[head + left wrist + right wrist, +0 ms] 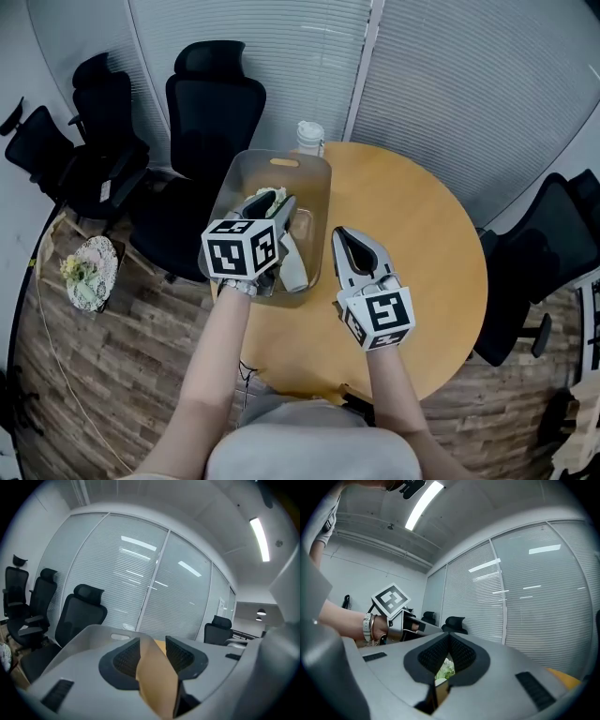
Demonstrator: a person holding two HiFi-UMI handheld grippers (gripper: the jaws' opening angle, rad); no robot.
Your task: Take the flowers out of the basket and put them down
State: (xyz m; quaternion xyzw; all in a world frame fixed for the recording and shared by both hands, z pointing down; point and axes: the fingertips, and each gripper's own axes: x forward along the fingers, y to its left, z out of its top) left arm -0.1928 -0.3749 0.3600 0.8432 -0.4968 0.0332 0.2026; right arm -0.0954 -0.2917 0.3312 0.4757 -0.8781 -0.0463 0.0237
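A clear plastic basket (319, 178) with a slot handle stands on the left part of the round wooden table (412, 244). A pale green and white bunch of flowers (270, 197) lies inside it, with a white wrapped stem end (292, 270) toward me. My left gripper (274, 208) reaches into the basket right by the flowers. In the left gripper view its jaws (153, 641) stand apart with only table wood showing between them. My right gripper (345, 234) hovers over the table just right of the basket, shut and empty. The flowers (445, 670) show below its tips (449, 637).
A bottle with a white lid (309, 137) stands behind the basket at the table's far edge. Black office chairs (211, 103) crowd the left and back, another (544, 253) is at the right. A second bunch of flowers (86, 272) lies on the wooden floor at left.
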